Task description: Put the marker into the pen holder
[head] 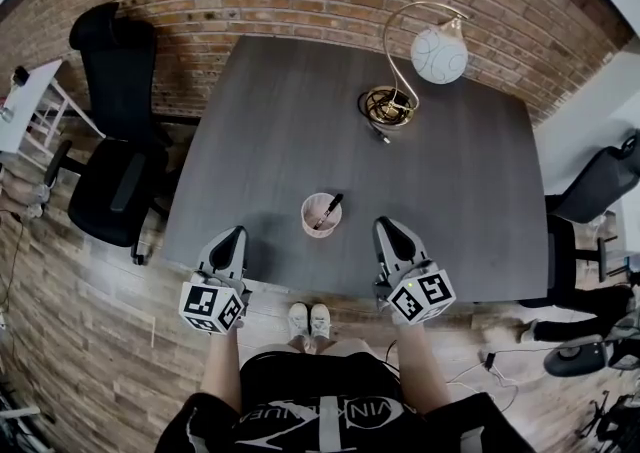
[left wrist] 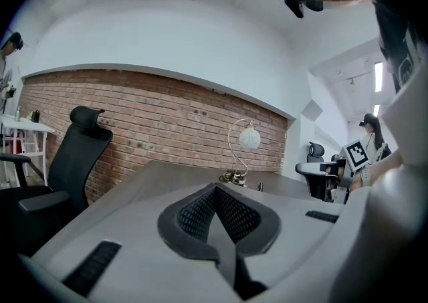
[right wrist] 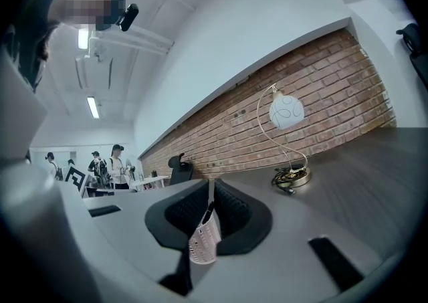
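A pinkish pen holder (head: 320, 216) stands on the dark grey table (head: 300, 121) near its front edge, with a black marker (head: 329, 210) leaning inside it. My left gripper (head: 238, 233) rests at the table's front edge, left of the holder, shut and empty. My right gripper (head: 383, 224) sits to the holder's right, apart from it, also shut with nothing in it. In the right gripper view the holder (right wrist: 204, 240) and marker (right wrist: 208, 213) show through the slit below the closed jaws (right wrist: 210, 184). The left gripper view shows its jaws (left wrist: 215, 189) closed together.
A lamp with a white globe (head: 438, 53) and a brass base (head: 388, 106) stands at the table's far side. A black office chair (head: 115, 141) is to the left, another chair (head: 590, 191) to the right. A brick wall runs behind.
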Demonstrator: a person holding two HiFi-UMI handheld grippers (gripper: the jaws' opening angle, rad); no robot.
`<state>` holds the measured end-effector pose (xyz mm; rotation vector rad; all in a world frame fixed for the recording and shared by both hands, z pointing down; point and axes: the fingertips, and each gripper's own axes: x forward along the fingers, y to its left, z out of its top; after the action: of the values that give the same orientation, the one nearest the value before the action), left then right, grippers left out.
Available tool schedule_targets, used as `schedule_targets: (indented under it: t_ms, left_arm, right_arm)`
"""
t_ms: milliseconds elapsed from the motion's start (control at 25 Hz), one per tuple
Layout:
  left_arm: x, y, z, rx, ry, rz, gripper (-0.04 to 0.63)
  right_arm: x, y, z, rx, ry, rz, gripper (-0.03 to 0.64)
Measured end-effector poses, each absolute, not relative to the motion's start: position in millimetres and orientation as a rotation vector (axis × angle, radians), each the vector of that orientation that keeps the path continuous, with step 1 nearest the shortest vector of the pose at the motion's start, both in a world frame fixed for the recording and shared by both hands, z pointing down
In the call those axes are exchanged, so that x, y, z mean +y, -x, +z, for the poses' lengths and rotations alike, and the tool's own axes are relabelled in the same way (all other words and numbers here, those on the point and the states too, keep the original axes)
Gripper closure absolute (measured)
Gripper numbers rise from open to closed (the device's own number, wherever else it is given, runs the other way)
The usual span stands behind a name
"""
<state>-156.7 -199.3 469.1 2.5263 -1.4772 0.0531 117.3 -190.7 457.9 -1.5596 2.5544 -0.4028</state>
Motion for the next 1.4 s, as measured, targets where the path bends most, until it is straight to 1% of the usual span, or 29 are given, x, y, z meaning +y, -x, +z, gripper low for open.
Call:
schedule_targets:
  t_ms: [800,1400]
  left_arm:
    - [-208,135,429,-1.452,-2.627,-0.003,0.583]
    - [-219,131,412,-1.447,-2.677,-0.043,0.583]
  right_arm:
    - [-192,-126,428,2.521,1.547,-0.33,0.576]
    - [-197,-125,412,2.519,1.543,-0.267,0.577]
